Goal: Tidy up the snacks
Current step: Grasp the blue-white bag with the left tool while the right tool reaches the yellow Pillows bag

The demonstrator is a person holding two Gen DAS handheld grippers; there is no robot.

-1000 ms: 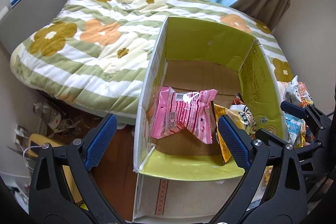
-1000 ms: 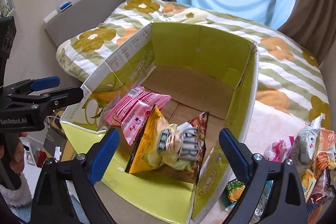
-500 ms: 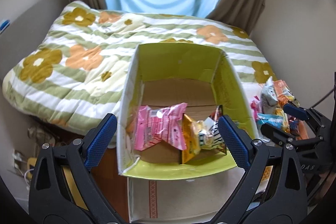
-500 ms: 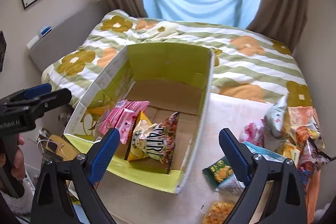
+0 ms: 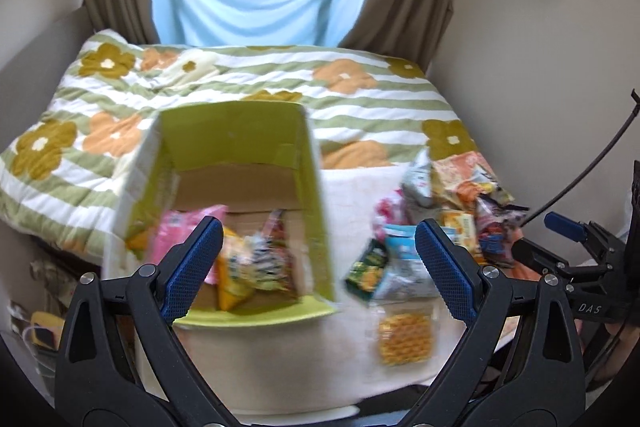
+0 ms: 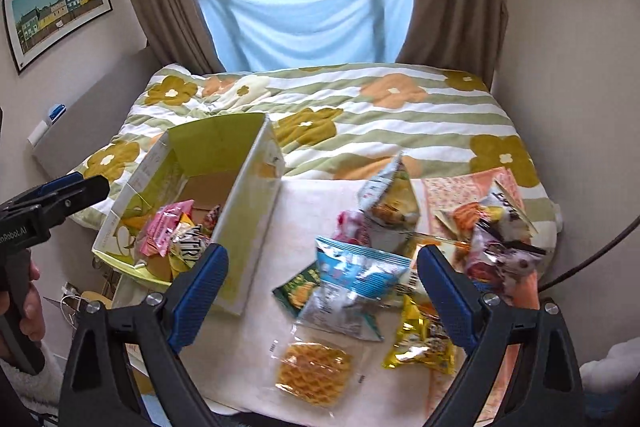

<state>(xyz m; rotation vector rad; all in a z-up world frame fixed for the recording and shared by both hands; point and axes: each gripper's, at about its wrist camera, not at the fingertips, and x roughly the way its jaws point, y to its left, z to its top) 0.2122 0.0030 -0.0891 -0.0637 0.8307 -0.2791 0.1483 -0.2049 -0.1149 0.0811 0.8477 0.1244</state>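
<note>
Only the right wrist view shows the yellow packet (image 6: 420,345) right of the green box (image 6: 224,163), beside the heaped snacks (image 6: 360,279). Both the left gripper (image 5: 316,267) and right gripper (image 6: 322,291) gape empty above bare cloth (image 6: 256,331) near the box's front edge.

Two wrist views, both angled downward toward the window.
The box (image 5: 236,195) and loose packets (image 6: 352,283) are shared; the right view is offset rightward.

Snack packets (image 6: 352,291) beside box (image 6: 248,227)
</note>
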